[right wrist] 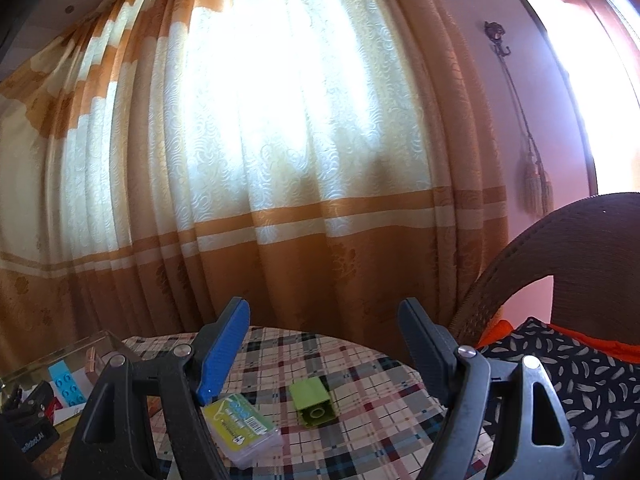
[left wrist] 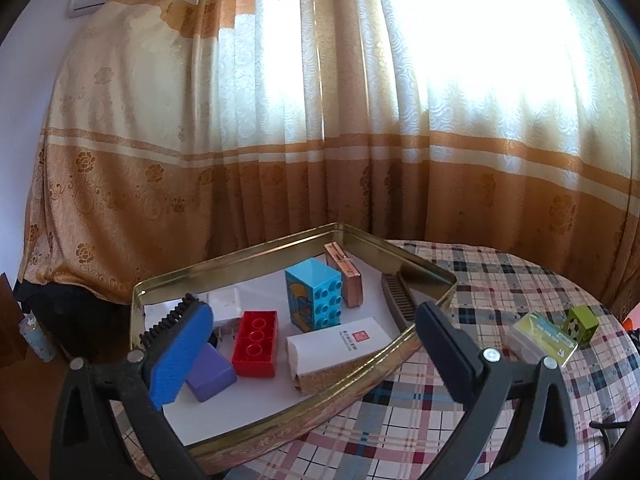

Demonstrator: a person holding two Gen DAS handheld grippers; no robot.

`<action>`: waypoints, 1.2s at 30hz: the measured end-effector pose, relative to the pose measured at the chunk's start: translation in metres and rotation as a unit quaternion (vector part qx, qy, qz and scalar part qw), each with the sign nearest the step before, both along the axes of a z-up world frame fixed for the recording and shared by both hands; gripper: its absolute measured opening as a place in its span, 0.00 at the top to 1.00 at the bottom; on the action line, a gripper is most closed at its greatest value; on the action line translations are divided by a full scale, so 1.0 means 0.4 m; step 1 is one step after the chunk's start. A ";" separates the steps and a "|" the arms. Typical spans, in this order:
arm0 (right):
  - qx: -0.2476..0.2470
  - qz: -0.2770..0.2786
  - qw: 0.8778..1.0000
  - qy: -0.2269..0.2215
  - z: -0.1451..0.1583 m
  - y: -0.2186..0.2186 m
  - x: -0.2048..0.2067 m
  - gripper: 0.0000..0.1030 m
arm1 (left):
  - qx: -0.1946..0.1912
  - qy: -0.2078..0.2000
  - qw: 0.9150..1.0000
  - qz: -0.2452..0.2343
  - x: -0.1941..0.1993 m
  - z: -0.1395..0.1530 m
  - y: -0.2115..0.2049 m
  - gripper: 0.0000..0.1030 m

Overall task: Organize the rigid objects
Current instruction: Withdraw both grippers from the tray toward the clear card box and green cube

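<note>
Inside the gold tray on the left: three toy bricks, namely one red brick, one blue brick and one purple brick. It also holds one white box, one charger, one copper case and one comb. On the counter to the right: one green brick and one clear case.

Plaid-cloth table w/ gold tin tray, green block, floss box.

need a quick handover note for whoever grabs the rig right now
Left gripper: jaws open, empty, over the gold tray.
Right gripper: jaws open, empty, above the checked tablecloth.
Done: in the tray are the red brick, blue brick, purple block, white charger, white box, small suitcase and a comb.
Left: the green block and clear floss case lie on the cloth outside the tray.
</note>
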State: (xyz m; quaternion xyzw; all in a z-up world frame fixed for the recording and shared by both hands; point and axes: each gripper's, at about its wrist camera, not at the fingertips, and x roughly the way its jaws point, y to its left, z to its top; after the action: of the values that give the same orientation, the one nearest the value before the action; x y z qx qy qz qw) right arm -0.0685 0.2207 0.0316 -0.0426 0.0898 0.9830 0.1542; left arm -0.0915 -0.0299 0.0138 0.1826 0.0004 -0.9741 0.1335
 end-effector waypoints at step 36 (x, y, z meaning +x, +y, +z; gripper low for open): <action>-0.017 -0.082 0.996 0.043 0.008 0.080 0.026 0.23 | -0.053 -0.048 0.994 -0.076 -0.028 -0.010 0.124 0.00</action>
State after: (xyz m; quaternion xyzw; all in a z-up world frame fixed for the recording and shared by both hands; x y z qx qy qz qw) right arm -0.0582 0.2526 0.0349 0.0044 0.1162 0.9663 0.2295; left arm -0.1028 0.0195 0.0099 0.2215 -0.0718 -0.9701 0.0682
